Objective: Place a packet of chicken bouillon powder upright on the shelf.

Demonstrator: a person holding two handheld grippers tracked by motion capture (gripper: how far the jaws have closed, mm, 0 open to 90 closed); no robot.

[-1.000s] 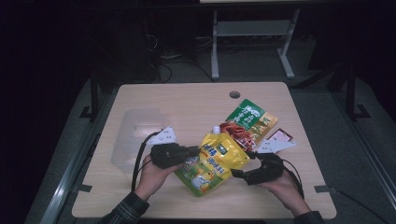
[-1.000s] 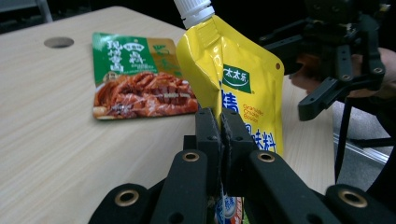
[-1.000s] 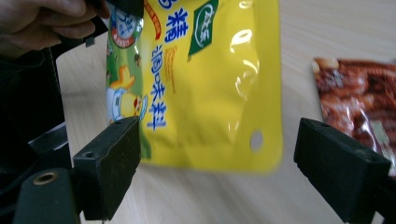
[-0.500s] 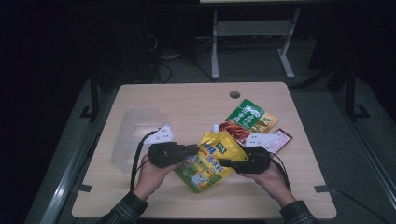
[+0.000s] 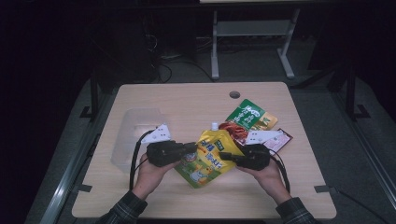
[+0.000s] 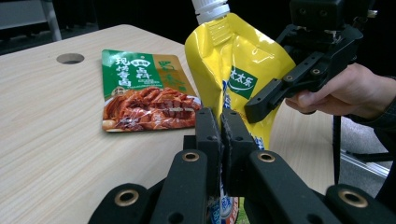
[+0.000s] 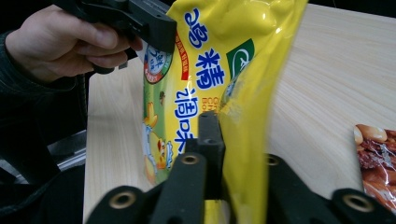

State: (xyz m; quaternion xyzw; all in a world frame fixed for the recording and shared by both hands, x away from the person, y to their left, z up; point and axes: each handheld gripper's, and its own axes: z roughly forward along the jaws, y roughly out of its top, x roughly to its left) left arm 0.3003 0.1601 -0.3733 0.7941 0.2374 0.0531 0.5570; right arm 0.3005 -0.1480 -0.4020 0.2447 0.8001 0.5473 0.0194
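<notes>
A yellow spouted pouch (image 5: 208, 156) with a white cap is held up off the table between both grippers. My left gripper (image 5: 190, 148) is shut on the pouch's left edge. In the left gripper view its jaws (image 6: 219, 119) pinch the yellow pouch (image 6: 243, 60) close together. My right gripper (image 5: 226, 155) is shut on the opposite edge. In the right gripper view the yellow pouch (image 7: 205, 60) runs between the jaws of the right gripper (image 7: 222, 125) and hides one finger. The left gripper (image 7: 156, 28) shows at that view's top left.
A green food packet (image 5: 250, 116) lies behind the pouch, with a dark red packet (image 5: 273, 139) carrying a white label to its right. A clear plastic container (image 5: 135, 130) sits at the left. The wooden table (image 5: 187, 100) has a cable hole (image 5: 234, 94) at the back.
My right gripper has moved left from the table's right side and shut on the pouch's right edge. The left gripper has kept its grip and barely moved.
</notes>
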